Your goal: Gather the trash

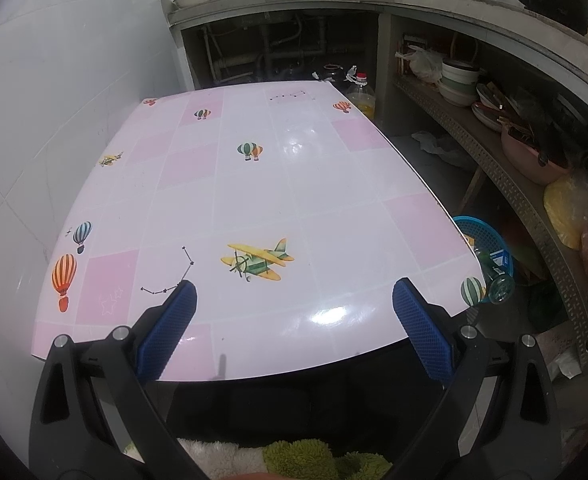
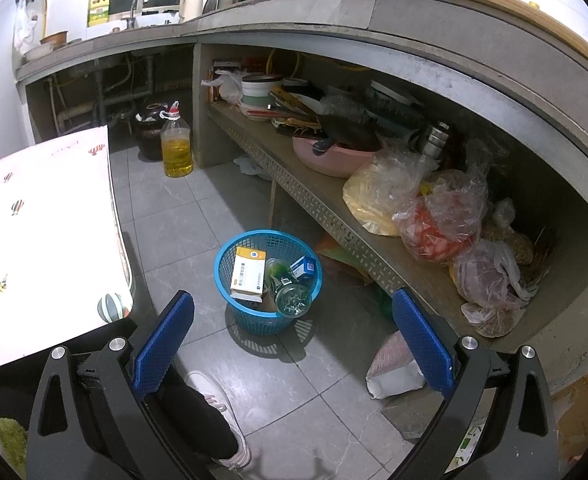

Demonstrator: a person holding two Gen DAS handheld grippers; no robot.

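A blue mesh trash basket [image 2: 230, 256] stands on the grey floor tiles, below and ahead of my right gripper [image 2: 294, 320]. Inside it lie a white and orange box [image 2: 248, 272], a small blue box [image 2: 304, 267] and a clear green bottle [image 2: 288, 292]. My right gripper is open and holds nothing. My left gripper [image 1: 294, 308] hangs open over the near edge of the pink and white table [image 1: 254, 184], whose top carries only printed balloons and planes. The basket [image 1: 478, 228] and bottle [image 1: 494, 276] peek out past the table's right edge.
A low shelf [image 2: 326, 208] right of the basket holds bowls, pans and plastic bags of food. An oil bottle [image 2: 177, 148] and a dark jar [image 2: 150, 128] stand on the floor under the counter. A person's leg and white shoe [image 2: 214, 400] are near my right gripper. A paper bag [image 2: 394, 368] lies on the floor.
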